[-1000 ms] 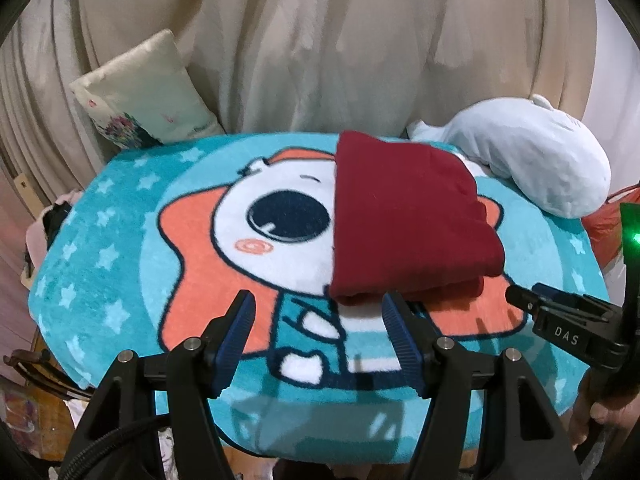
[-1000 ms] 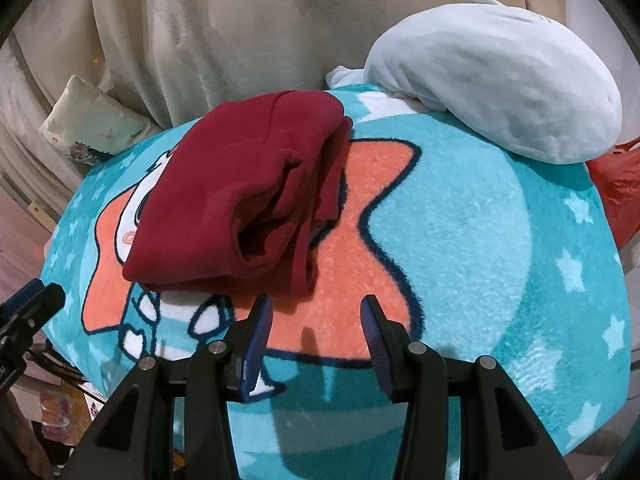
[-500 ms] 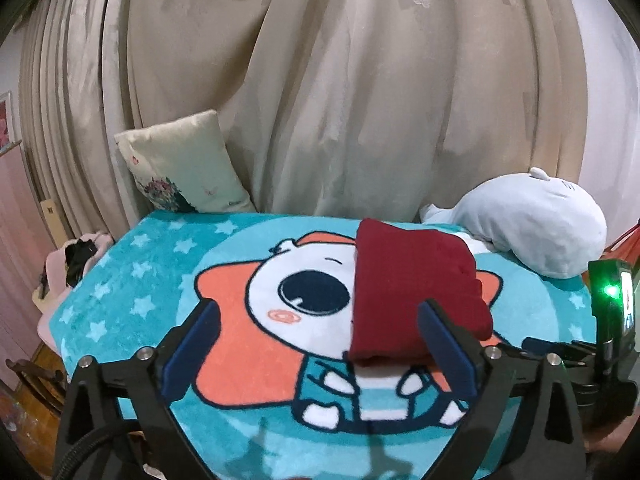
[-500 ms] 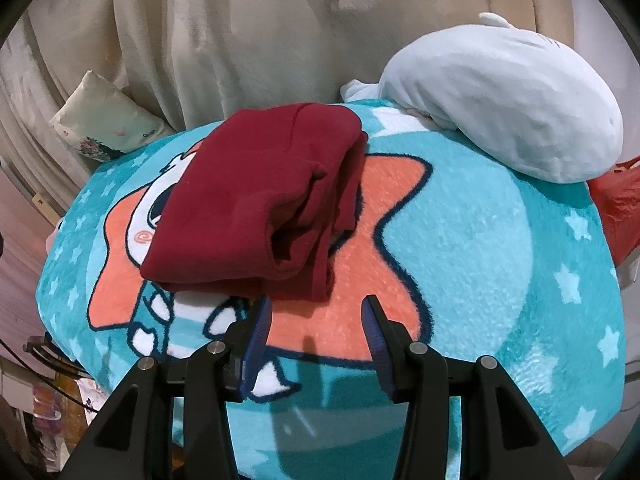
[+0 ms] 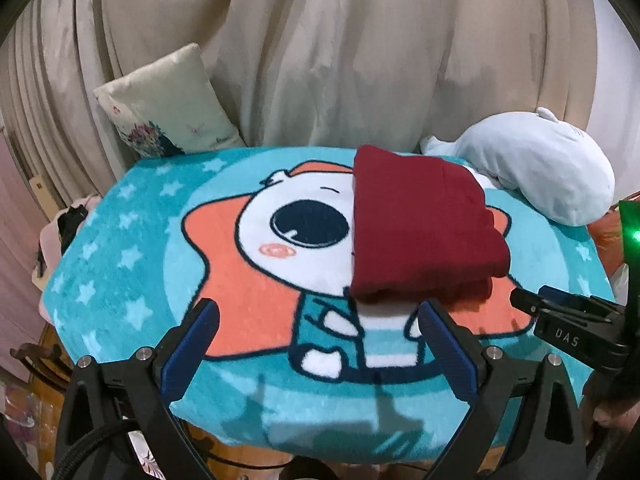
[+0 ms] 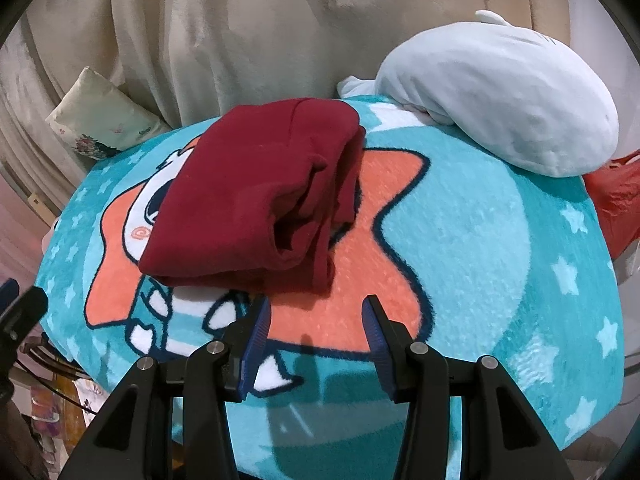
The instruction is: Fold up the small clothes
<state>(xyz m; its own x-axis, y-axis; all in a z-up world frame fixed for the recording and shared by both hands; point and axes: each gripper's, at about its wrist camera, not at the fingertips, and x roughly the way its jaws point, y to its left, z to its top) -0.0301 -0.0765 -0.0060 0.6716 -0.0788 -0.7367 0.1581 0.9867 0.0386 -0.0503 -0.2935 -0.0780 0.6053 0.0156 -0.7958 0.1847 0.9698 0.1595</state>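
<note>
A dark red garment (image 5: 420, 228) lies folded into a thick stack on a teal cartoon blanket (image 5: 132, 240); it also shows in the right wrist view (image 6: 256, 196), with its layered open edges facing the camera. My left gripper (image 5: 316, 320) is open and empty, just in front of the garment's near edge. My right gripper (image 6: 316, 316) is open and empty, close to the garment's near right corner. The right gripper's body (image 5: 576, 328) shows at the right of the left wrist view.
A white plush toy (image 6: 492, 104) lies at the blanket's far right, a floral cushion (image 5: 164, 104) at the far left. Beige curtains (image 5: 340, 40) hang behind. A red bag (image 6: 616, 200) sits off the right edge. Clutter lies below the blanket's left side.
The left gripper tilted up and back, then dropped down and forward to the garment's near edge, its fingers wider apart than a second ago. The right gripper pulled back slightly. The garment has not moved.
</note>
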